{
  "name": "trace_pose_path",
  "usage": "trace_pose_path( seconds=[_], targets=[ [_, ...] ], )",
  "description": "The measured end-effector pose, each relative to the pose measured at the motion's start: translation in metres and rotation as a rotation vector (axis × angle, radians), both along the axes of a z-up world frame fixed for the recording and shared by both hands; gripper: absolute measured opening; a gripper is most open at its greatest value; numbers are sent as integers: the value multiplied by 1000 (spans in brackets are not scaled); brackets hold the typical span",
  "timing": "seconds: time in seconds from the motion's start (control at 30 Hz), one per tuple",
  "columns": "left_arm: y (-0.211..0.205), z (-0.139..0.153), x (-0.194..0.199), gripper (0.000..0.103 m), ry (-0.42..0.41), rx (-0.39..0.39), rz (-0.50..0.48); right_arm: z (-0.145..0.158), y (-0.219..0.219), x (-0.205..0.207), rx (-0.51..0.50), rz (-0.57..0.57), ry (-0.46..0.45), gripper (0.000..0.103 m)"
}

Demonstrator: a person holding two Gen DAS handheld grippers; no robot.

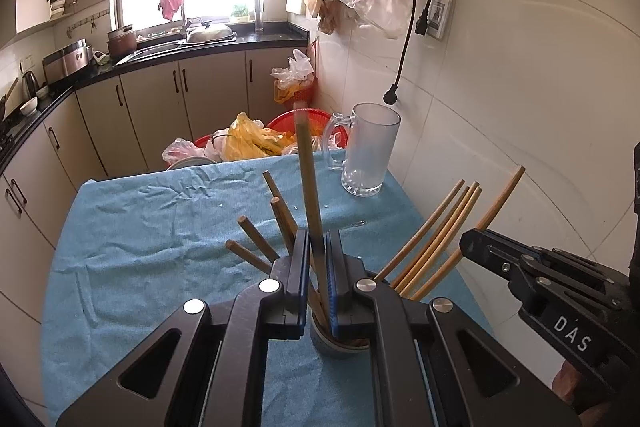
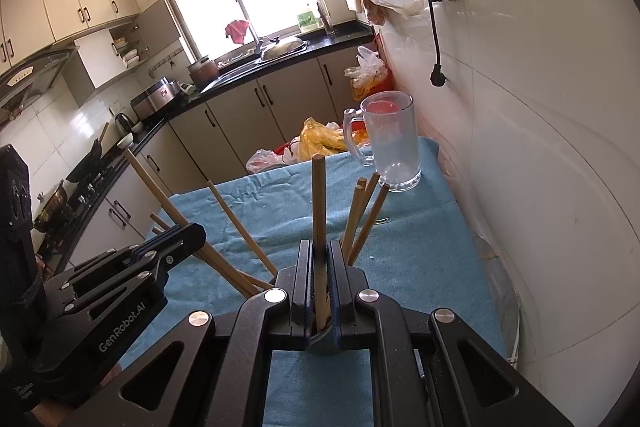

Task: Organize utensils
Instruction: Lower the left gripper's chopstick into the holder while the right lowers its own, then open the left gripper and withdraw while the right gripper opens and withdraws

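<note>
Chopsticks stand fanned in a small cup (image 1: pixel 340 341) on the blue cloth (image 1: pixel 152 239), close under both grippers. I see my left gripper (image 1: pixel 318 247) pinching one chopstick (image 1: pixel 307 183) upright; my right gripper (image 2: pixel 319 259) pinches another chopstick (image 2: pixel 319 203). The glass mug (image 1: pixel 370 151) stands well apart, by the wall.

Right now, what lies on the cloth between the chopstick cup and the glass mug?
Mostly bare blue cloth. Between the cup and the glass mug, the left wrist view shows only a small paperclip; the right wrist view agrees.
</note>
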State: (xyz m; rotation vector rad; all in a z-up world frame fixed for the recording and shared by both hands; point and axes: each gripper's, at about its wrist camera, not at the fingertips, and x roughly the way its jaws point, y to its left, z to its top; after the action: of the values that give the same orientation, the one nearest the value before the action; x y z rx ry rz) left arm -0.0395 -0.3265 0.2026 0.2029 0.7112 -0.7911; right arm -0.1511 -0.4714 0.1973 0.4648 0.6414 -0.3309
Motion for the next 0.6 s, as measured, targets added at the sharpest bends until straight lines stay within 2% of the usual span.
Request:
trace_pose_path(
  seconds=[0.1, 0.17, 0.23, 0.37, 0.47, 0.6],
  targets=[
    [0, 0, 0, 9, 2, 4, -2, 3, 0, -3, 2, -1, -9, 8],
    [0, 1, 0, 14, 1, 2, 1, 5, -1, -4, 2, -5, -13, 8],
    [1, 1, -1, 24, -5, -2, 6, 8, -2, -7, 2, -11, -20, 8],
    [4, 4, -2, 25, -8, -12, 8, 13, -2, -11, 8, -23, -32, 8],
    [4, 4, -2, 29, -8, -11, 11, 15, -1, -15, 8, -32, -34, 9],
    [5, 3, -2, 33, -8, -10, 12, 15, -1, -18, 9, -49, -32, 18]
  ],
)
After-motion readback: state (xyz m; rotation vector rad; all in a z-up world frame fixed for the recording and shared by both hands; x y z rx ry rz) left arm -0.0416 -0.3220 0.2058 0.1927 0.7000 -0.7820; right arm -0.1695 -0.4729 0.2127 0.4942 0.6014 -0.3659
